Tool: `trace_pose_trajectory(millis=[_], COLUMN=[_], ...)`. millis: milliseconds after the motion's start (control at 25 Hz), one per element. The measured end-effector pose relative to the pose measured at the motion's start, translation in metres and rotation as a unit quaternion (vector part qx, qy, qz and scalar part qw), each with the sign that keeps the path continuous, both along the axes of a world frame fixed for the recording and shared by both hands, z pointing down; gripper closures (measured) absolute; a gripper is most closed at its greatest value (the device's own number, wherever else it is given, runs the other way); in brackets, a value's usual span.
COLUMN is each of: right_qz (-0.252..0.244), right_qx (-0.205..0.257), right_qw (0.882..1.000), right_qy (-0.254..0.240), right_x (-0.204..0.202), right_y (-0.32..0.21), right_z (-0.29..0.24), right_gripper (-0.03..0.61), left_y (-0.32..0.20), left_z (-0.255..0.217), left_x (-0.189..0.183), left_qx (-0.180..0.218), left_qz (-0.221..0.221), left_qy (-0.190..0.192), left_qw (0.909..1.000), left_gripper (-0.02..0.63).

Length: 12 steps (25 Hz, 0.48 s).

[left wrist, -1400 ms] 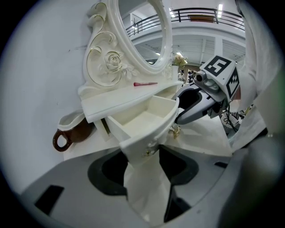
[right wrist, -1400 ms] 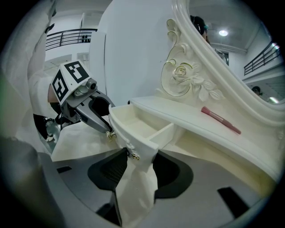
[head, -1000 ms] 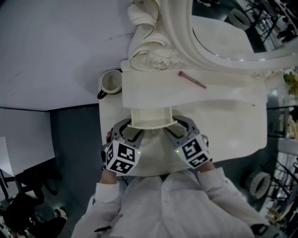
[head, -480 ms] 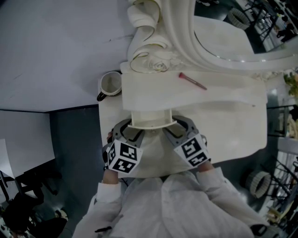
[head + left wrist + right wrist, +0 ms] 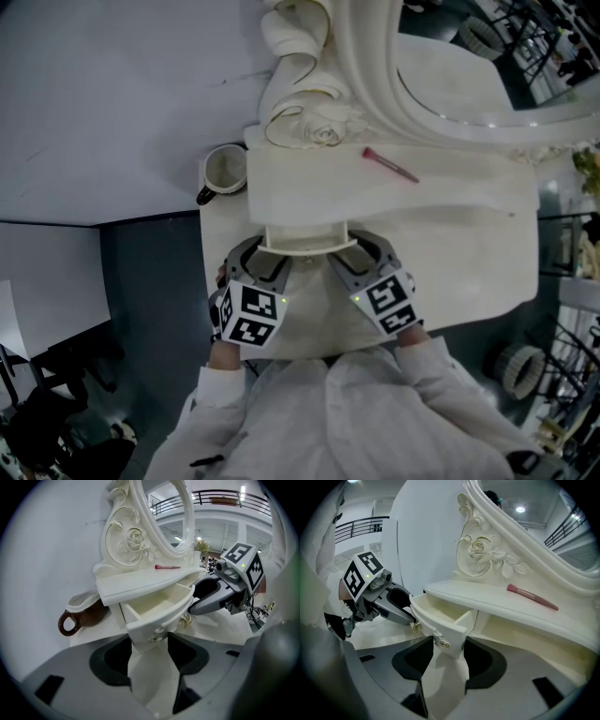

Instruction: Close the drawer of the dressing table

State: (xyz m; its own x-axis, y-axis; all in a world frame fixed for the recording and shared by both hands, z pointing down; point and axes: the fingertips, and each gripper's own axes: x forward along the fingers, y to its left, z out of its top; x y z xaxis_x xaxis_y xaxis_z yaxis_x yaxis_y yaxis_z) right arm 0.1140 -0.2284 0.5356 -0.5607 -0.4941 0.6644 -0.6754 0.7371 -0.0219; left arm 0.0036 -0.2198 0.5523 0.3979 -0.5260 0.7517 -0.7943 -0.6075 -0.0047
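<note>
The small cream dressing table (image 5: pixel 394 202) has its drawer (image 5: pixel 305 239) pulled out toward me. My left gripper (image 5: pixel 261 262) is at the drawer front's left corner and my right gripper (image 5: pixel 364 258) at its right corner. In the left gripper view the drawer (image 5: pixel 159 606) has its corner with a gold knob between my left gripper's (image 5: pixel 152 641) spread jaws. In the right gripper view the other end of the drawer (image 5: pixel 436 616) sits between my right gripper's (image 5: pixel 447 644) jaws. Both are open. Each gripper shows in the other's view, the right gripper (image 5: pixel 206 599) and the left gripper (image 5: pixel 393 606).
A brown-and-white mug (image 5: pixel 223 169) stands left of the dressing table. A pink brush (image 5: pixel 389 163) lies on its top shelf under the carved mirror frame (image 5: pixel 319 122). The white table (image 5: pixel 469 272) ends close behind my hands; a pale wall (image 5: pixel 112 103) lies to the left.
Both grippers stay at the drawer's corners. The right gripper has rolled slightly about its own line. The drawer stands as far out as before.
</note>
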Motion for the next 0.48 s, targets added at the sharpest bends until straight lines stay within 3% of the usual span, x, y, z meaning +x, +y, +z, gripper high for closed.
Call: trace_pose_trajectory(millis=[480], right_qz=[0.04], right_qx=[-0.009], right_qw=[0.999], right_qy=[-0.004], right_x=[0.003], right_y=[-0.014], right_z=[0.004], right_gripper=[0.385], left_y=[-0.009], left_z=[0.004], left_x=[-0.003], left_qx=[-0.002], left_qz=[-0.031], left_qy=[0.02], left_qw=[0.9993], left_gripper=[0.388])
